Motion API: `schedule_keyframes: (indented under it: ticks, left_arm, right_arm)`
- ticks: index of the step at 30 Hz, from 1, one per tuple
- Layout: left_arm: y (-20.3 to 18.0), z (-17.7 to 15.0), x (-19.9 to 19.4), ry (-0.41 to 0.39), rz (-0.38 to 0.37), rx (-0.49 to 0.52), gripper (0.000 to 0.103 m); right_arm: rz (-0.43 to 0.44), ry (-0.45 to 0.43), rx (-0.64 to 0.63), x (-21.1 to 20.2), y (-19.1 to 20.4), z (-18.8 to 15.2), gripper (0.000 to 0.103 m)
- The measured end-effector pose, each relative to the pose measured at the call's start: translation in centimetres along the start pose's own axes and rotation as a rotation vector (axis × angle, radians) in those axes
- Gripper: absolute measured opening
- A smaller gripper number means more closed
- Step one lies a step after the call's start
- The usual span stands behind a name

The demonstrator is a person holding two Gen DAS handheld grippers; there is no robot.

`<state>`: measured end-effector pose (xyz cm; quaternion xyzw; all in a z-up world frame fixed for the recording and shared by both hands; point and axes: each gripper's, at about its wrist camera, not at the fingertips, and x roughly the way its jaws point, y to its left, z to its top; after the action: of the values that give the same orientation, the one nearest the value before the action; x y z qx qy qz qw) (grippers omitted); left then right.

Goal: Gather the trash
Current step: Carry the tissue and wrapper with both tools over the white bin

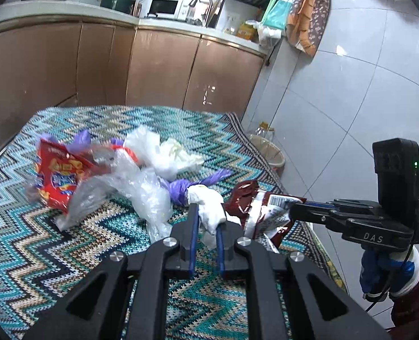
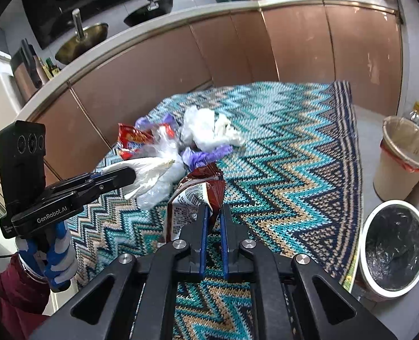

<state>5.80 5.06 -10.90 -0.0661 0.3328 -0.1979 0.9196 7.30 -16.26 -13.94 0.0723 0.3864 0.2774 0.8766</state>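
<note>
Trash sits pinched in both your claws: left claw point(image 1: 208, 218) squeezes white bag point(image 1: 209, 206), right claw point(image 2: 213, 212) squeezes brown wrapper point(image 2: 201, 192), both frame-center.

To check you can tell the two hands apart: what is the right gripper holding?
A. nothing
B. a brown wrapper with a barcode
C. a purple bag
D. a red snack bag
B: the right gripper is shut on the brown wrapper, while the left gripper grips a white bag.
</note>
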Motion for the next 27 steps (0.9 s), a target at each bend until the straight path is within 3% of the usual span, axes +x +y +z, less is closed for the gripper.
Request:
schedule_keyframes:
  ticks: [5,11,17,23,27]
  left_arm:
    - [-2.2,1.2,-0.5,-0.010,-0.020,0.030,0.010]
    - [-7.6,3.6,2.8,0.025,-0.121,0.110,0.010]
    - [-14.9,6.7,9.8,0.106,-0.235,0.179,0.010]
    - [-21.6,7.8,18.3,0.202,-0.256,0.249,0.010]
    - [-24.4,7.3,23.6,0.270,-0.251,0.263,0.012]
  right_arm:
    - [-0.039,-0.081,0.024,-3.0,-0.9,0.0,0.008]
    - [-0.185,-0.179,0.118,-8.0,-5.6,-0.1,0.008]
    - [-0.419,-0.229,0.228,-11.8,-11.9,-1.0,0.008]
    - [-0.596,-0.221,0.307,-12.2,-17.9,-1.8,0.008]
    - [-0.660,-0.197,0.334,-11.2,-21.3,-1.8,0.008]
